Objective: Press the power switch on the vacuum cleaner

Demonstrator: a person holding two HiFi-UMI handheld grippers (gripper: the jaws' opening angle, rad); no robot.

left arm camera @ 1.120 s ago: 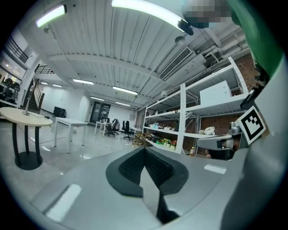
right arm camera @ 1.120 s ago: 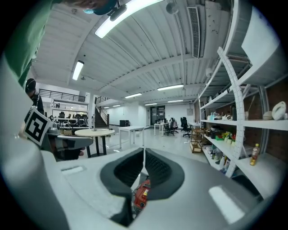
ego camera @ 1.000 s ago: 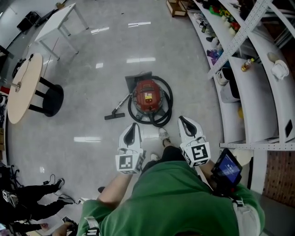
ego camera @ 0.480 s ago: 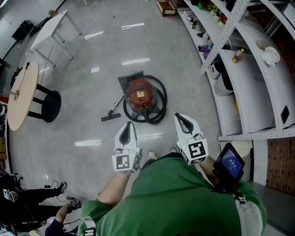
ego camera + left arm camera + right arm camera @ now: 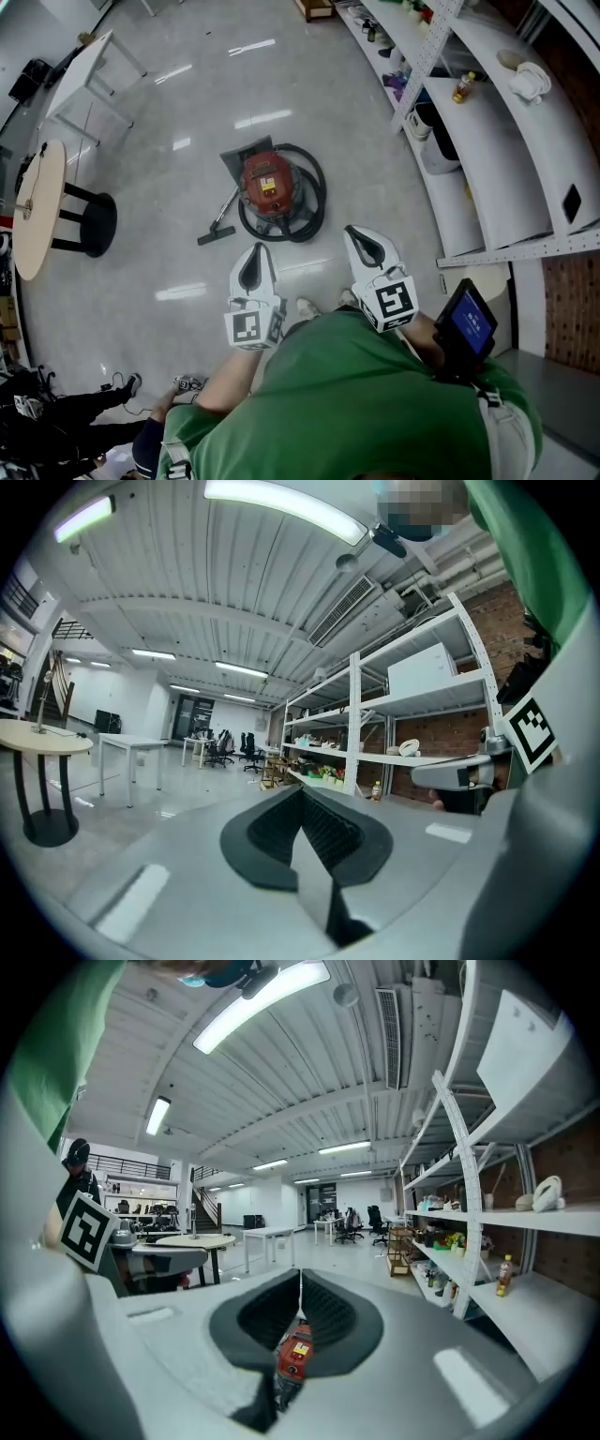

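The vacuum cleaner (image 5: 267,184) stands on the glossy grey floor (image 5: 169,169). It is out in front of both grippers and apart from them, nearer the shelving edge of the floor than the round table's edge. It is a squat red drum with a rounded lid and a small yellow label on top. Its power switch is too small to make out in the head view. A black hose (image 5: 317,199) coils around the drum. A thin wand runs to a flat black floor nozzle (image 5: 214,234) on the round-table side. In the right gripper view only a red sliver of the drum shows, through the slit below the jaw tips; the gripper's own body hides the rest.

The left gripper (image 5: 260,247) has its jaws closed tip to tip with nothing between them, and its ribbed dark pads meet at a point. The right gripper (image 5: 352,231) is closed the same way and also holds nothing. Both have smooth pale-grey shells, each with a black-and-white marker cube at the rear.

The person's green shirt (image 5: 356,403) fills the lower edge of the head view and hides the hands. The white metal shelving (image 5: 487,150) is cut off by the right edge, and the things on it are too small to name. The round table (image 5: 39,206), pale-topped on a black base, is cut by the left edge.
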